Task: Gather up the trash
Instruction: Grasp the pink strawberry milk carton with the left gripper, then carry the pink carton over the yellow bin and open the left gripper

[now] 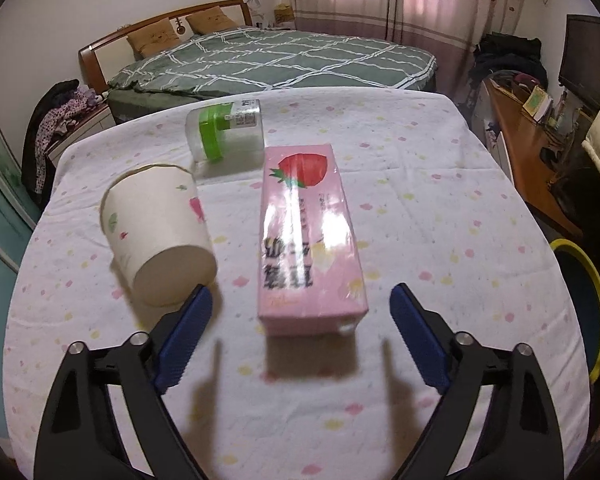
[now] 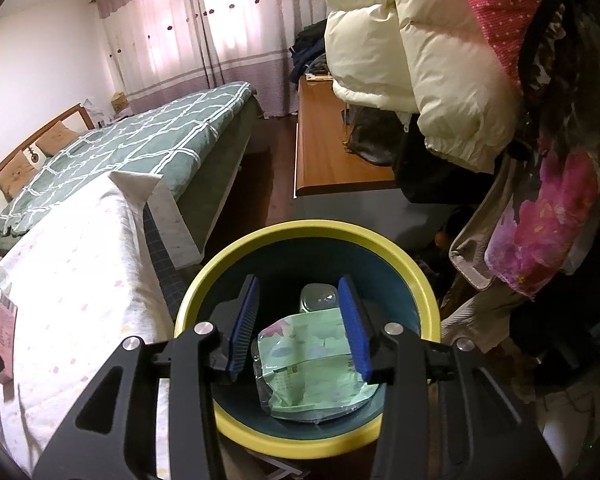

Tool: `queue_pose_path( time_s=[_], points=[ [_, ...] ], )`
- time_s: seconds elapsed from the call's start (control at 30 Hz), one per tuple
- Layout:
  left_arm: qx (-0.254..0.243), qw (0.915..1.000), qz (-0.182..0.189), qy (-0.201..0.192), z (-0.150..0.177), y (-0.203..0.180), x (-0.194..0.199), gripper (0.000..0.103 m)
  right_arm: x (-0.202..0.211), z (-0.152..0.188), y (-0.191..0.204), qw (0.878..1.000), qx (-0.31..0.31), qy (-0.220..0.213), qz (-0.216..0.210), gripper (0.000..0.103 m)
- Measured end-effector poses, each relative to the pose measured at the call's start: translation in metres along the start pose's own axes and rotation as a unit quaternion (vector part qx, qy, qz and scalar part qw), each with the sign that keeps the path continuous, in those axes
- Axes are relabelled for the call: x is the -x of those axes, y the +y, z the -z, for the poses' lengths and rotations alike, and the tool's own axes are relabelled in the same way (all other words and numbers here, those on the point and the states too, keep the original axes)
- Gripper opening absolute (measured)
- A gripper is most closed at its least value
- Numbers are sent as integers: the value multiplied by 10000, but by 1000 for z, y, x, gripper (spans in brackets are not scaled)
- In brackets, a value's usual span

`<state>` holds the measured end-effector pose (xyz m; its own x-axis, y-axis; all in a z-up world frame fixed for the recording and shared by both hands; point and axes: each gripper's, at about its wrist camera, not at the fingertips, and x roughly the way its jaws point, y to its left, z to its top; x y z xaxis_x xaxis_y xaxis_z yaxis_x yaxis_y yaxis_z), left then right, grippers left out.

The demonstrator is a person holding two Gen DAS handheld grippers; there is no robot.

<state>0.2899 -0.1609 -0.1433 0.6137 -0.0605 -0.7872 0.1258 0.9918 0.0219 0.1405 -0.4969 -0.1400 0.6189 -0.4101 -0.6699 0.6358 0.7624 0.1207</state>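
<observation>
In the left wrist view a pink strawberry tissue pack [image 1: 310,236] lies on the spotted tablecloth, pointing away from me. A white paper cup [image 1: 158,228] lies on its side to its left, and a clear jar with a green lid [image 1: 224,132] lies behind. My left gripper [image 1: 300,300] is open, just short of the pack's near end, empty. In the right wrist view my right gripper [image 2: 298,316] is open above a yellow-rimmed bin [image 2: 416,276]. A green plastic wrapper [image 2: 312,368] and a clear container [image 2: 318,298] lie inside the bin.
The bin [image 1: 592,292] stands by the table's right edge. A bed [image 1: 276,60] lies beyond the table, a wooden desk [image 1: 528,148] at the right. Coats and clothes [image 2: 440,60] hang above and right of the bin.
</observation>
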Motion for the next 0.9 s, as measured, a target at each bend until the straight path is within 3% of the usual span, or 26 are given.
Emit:
queue_pose_path(
  time_s=[0.33,0.67,0.9],
  points=[
    [108,9999,63,95,-4,-3,-21,51,-2,-1,1,9999,-23,52,-93,40],
    [-66,9997,-26,-231,0,-14,-2,50,-2,-1,3,9999,-2,40,-120,40],
    [-262,9987,183,-391,0,-35,20,50,3,2,-1,9999,65,28,-124,40]
  ],
)
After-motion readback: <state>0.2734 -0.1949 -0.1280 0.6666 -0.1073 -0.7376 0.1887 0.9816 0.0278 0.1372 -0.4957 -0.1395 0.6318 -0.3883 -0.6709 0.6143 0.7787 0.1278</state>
